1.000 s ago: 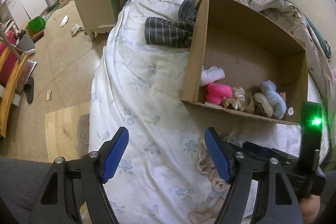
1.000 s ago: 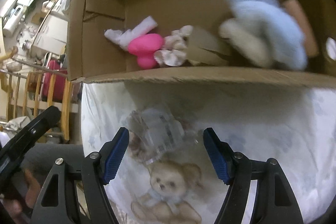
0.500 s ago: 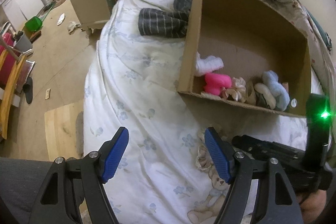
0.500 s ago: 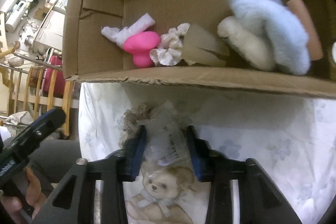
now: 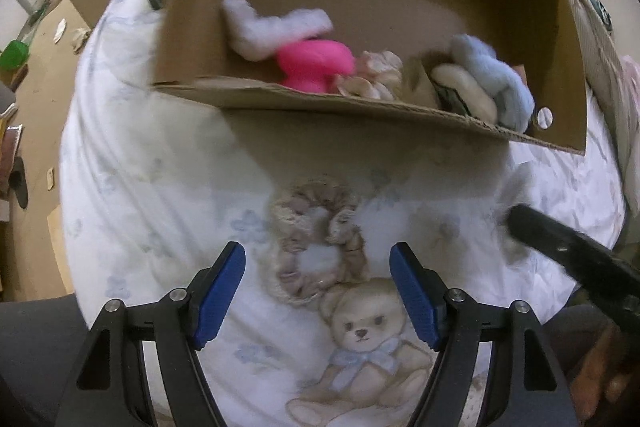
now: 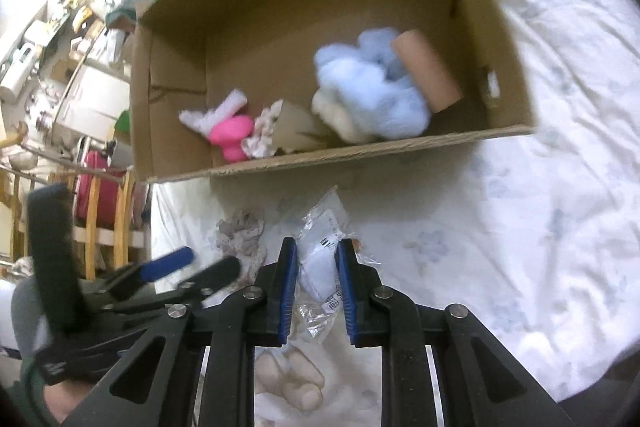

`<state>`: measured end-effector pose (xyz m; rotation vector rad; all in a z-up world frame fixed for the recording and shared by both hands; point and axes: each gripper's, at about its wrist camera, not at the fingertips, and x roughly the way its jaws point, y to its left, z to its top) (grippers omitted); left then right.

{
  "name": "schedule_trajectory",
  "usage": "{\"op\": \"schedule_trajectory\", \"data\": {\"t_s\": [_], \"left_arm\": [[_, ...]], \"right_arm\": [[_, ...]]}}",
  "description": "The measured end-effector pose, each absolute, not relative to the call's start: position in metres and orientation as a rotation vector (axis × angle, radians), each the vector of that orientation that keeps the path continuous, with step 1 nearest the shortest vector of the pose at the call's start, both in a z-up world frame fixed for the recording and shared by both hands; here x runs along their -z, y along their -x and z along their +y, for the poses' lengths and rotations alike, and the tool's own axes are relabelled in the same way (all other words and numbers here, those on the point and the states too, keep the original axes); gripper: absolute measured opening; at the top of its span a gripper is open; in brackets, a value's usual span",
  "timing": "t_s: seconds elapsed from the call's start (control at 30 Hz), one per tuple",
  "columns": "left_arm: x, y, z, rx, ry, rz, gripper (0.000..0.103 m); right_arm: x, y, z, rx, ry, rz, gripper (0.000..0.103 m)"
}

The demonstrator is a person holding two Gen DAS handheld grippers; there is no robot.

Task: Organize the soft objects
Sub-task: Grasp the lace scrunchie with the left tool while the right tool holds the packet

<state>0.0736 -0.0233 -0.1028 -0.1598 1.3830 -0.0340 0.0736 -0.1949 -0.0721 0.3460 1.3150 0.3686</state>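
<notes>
Right gripper clenched on the bag, lifted off the sheet. I'd carry it clear over the near wall before letting go, since crinkly plastic may slip. Left gripper spread wide, empty, straddling the scrunchie on the sheet. Box just beyond, toys inside

The right gripper pinches a crinkled clear plastic packet above the white floral bedsheet, near the open brown cardboard box (pink, blue, and cream soft items inside).
</notes>
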Motion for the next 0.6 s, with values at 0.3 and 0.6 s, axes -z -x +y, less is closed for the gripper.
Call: {"op": "schedule_trajectory", "data": {"t_s": [0.3, 0.6], "left_arm": [[0.134, -0.082, -0.033, -0.037, 0.083, 1.44, 0.063], [0.121, -0.078, -0.022, 0.002, 0.122, 1.423, 0.011]], "right_arm": [[0.059, -0.071, -0.218, -0.359, -0.393, 1.283, 0.022], [0.051, -0.068, -0.214, -0.394, -0.39, 1.275, 0.022]]}}
